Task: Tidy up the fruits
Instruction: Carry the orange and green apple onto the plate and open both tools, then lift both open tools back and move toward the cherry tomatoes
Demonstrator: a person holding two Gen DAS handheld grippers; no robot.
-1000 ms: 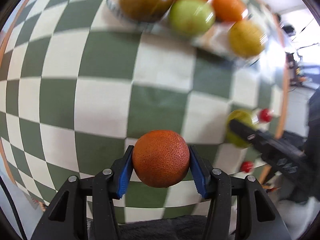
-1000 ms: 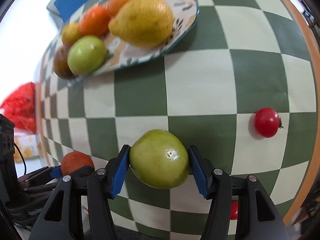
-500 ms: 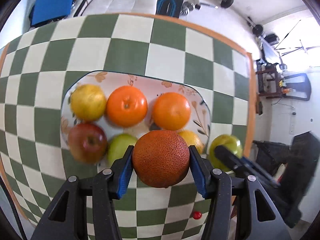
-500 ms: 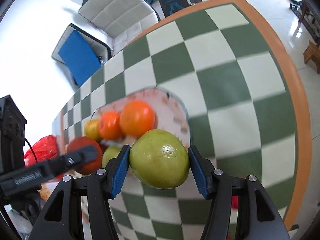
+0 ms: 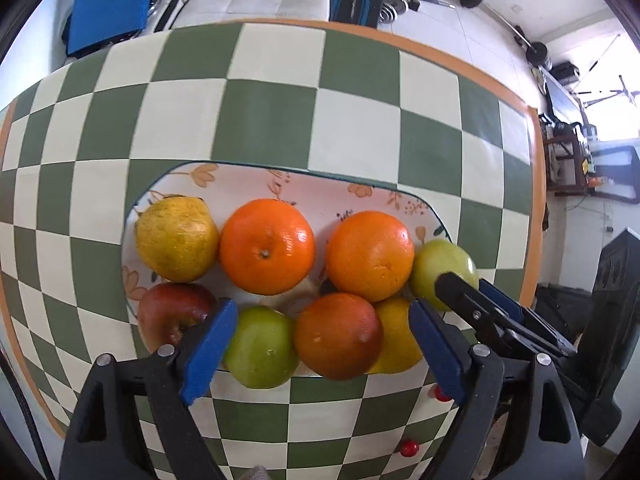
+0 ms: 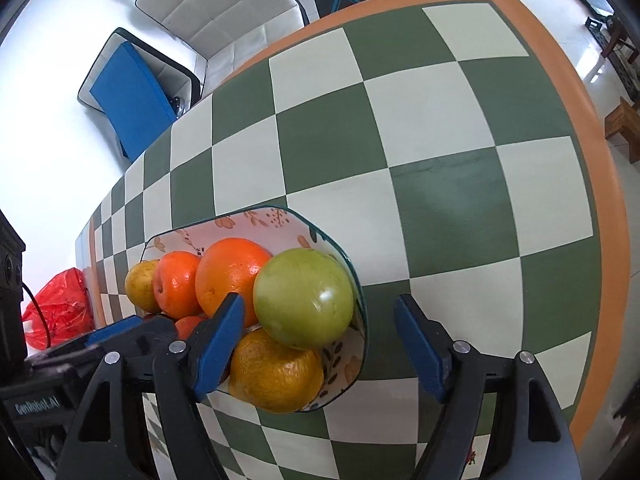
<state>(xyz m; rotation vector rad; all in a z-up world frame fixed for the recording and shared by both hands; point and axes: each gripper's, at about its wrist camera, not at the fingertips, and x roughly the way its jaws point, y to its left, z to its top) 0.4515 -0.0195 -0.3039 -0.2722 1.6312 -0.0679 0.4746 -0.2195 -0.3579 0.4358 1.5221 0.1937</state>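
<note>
Fruits crowd the floral plate (image 5: pixel 256 178) on the checkered tabletop (image 5: pixel 272 116) | dark orange (image 5: pixel 338 336) hides most of a yellow fruit (image 5: pixel 398 336) | left tool (image 5: pixel 320 354) spread wide, empty | right tool (image 6: pixel 320 346) spread wide, green apple (image 6: pixel 304 298) resting free at the plate's rim.

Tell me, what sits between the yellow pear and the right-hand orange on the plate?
Another orange, touching the pear; shown in the left wrist view.

Left tool (image 5: pixel 320 354) gapes above dark orange (image 5: pixel 338 336) on plate (image 5: pixel 320 188).
</note>
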